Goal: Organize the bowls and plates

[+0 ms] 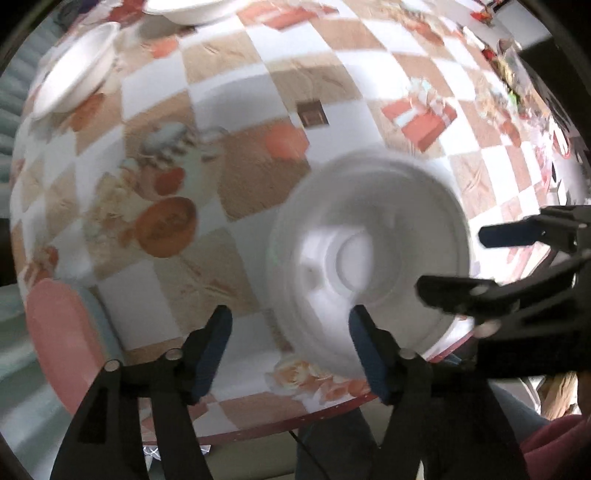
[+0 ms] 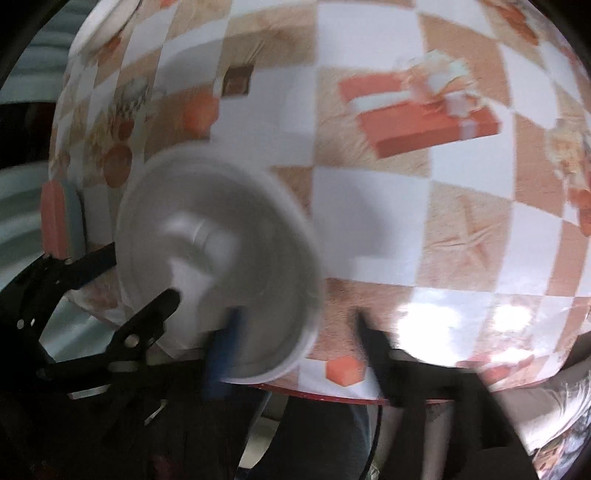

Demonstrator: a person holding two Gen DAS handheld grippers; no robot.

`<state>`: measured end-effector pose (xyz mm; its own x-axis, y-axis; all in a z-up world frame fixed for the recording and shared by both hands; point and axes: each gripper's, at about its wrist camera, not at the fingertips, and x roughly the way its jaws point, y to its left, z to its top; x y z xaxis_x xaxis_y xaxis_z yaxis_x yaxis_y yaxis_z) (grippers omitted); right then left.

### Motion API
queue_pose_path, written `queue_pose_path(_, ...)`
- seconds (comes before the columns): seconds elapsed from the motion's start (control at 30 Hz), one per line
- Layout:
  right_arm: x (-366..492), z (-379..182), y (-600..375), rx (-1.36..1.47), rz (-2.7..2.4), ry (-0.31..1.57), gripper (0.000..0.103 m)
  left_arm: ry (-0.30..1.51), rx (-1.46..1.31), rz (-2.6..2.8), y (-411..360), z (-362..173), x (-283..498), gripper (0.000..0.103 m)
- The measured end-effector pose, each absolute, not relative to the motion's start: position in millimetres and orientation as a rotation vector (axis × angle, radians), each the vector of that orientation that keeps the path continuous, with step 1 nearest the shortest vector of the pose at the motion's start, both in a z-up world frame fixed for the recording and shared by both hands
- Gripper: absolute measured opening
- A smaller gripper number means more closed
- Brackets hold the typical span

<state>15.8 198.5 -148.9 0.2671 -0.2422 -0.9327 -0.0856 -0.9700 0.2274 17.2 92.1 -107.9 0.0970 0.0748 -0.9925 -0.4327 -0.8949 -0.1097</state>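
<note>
A white bowl (image 1: 369,254) (image 2: 218,236), blurred, sits near the front edge of the checkered table (image 1: 240,92). My left gripper (image 1: 291,332) hangs over its left rim with jaws wide apart. One blue pad (image 1: 364,339) lies over the bowl's inside, and the other finger (image 1: 216,336) stands clear over the tablecloth. My right gripper (image 2: 295,328) straddles the bowl's right rim the same way: its blue pad (image 2: 225,339) is over the bowl and the other finger (image 2: 365,328) is outside it. Neither pair presses on the bowl. Each gripper shows in the other's view (image 1: 480,262) (image 2: 129,280).
Two more white bowls (image 1: 74,74) (image 1: 184,9) rest at the table's far left. A pink and grey-blue object (image 1: 62,339) (image 2: 55,221) stands against the left table edge. Small clutter (image 1: 517,74) lines the far right. A person's legs show below the front edge.
</note>
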Motion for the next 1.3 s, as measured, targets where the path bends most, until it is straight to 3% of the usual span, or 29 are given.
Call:
queue_pose_path(0.3,-18,-107,233,2.342,-1.958,-0.4,0.088,0.117,-2.038,1.968,37,-52,-27,0.078)
queue_pose_path(0.5,-72,-92,245,2.265,-2.052,-0.379,0.088,0.088,-1.993,2.086,43,-35,-86,0.078)
queue_pose_path(1.1,-241,-94,230,2.107,-2.244,-0.295,0.088,-0.53,-2.194,2.291,57,-103,-204,0.078)
queue_pose_path(1.3,-282,-108,210,2.08,-2.23,-0.145,0.088,-0.591,-2.238,2.316,60,-120,-215,0.078)
